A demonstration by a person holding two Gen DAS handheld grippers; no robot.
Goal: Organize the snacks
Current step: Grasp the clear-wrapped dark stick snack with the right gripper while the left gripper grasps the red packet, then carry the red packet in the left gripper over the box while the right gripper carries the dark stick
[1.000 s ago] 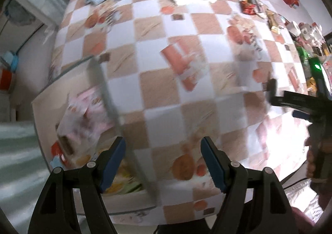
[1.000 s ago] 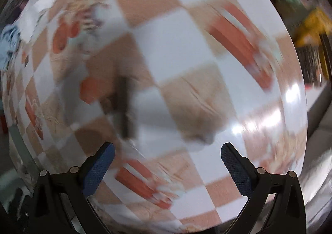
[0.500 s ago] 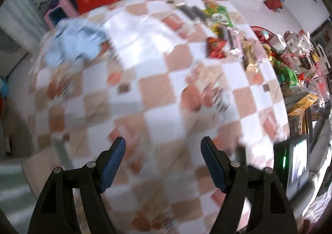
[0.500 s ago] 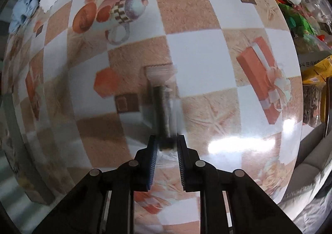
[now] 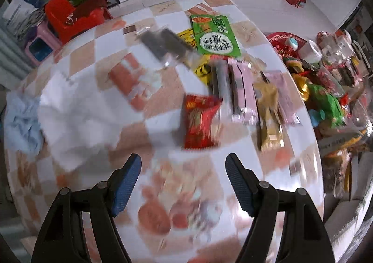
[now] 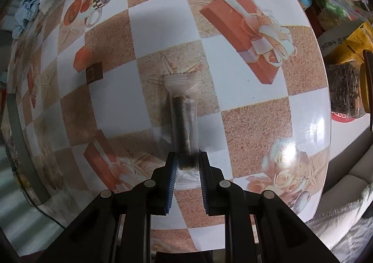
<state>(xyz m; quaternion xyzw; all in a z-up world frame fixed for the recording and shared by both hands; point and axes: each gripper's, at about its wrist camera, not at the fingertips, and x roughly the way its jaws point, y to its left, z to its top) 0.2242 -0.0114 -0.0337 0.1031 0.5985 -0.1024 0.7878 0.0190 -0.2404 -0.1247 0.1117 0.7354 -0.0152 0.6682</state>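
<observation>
Right gripper (image 6: pixel 186 163) jaws, wide a second ago, now clamped on near end of snack stick (image 6: pixel 184 120), rest ahead over tabletop (image 6: pixel 244 132). Pickup secured. Left gripper (image 5: pixel 183 181) jaws wide, empty; red packet (image 5: pixel 200 120) just ahead.

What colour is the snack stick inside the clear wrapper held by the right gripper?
Dark brown, nearly black, inside the clear wrapper; it shows best in the right wrist view.

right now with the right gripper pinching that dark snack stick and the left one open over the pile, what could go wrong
The right gripper grips the clear-wrapped dark stick only at its near end, so the long free end could swing or slip out when lifted. The left gripper is open above the table, close to the red packet, which touches its neighbours in the snack pile; a grab there could catch or shove those too. That view is blurred, so aim may be off.
</observation>
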